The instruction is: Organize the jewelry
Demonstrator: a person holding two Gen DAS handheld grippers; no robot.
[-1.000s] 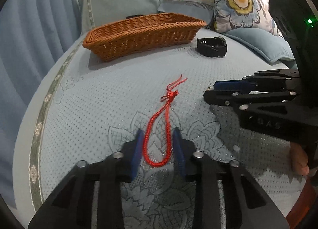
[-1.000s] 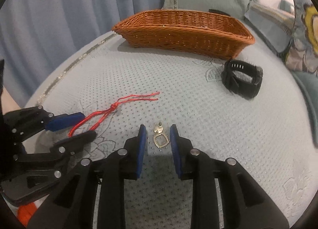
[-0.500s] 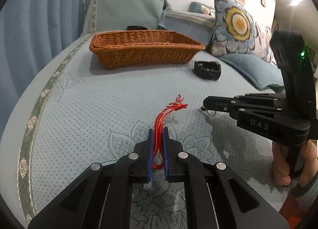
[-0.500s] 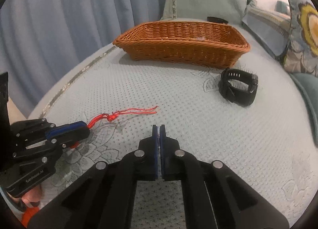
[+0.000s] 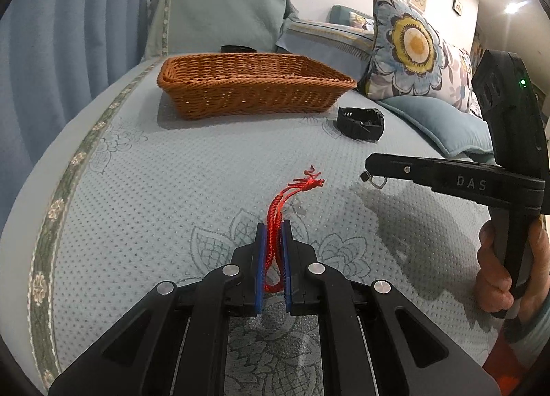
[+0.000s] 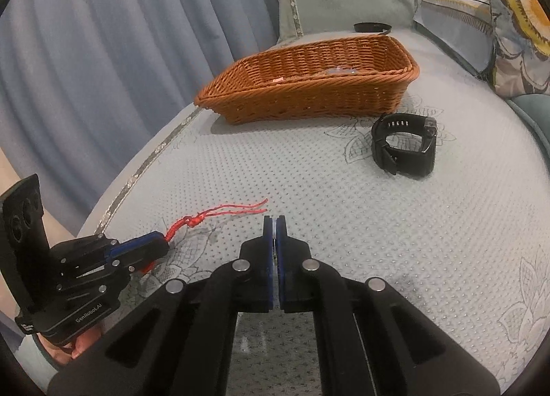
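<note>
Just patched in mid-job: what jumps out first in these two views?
The red cord bracelet pinched in the left hand-held gripper, its knotted tails trailing over the pale blue bedspread. To its right, the right hand-held gripper is shut on a small metal pendant. Further back sit an orange wicker basket and, beside it, a black watch.

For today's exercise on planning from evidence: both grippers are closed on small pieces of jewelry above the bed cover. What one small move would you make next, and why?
Probably carry both pieces toward the wicker basket. The left gripper is shut on the red cord bracelet, and the right gripper pinches a small metal pendant that hangs at its tip. The basket stands open farther back, with nothing in the way.
</note>
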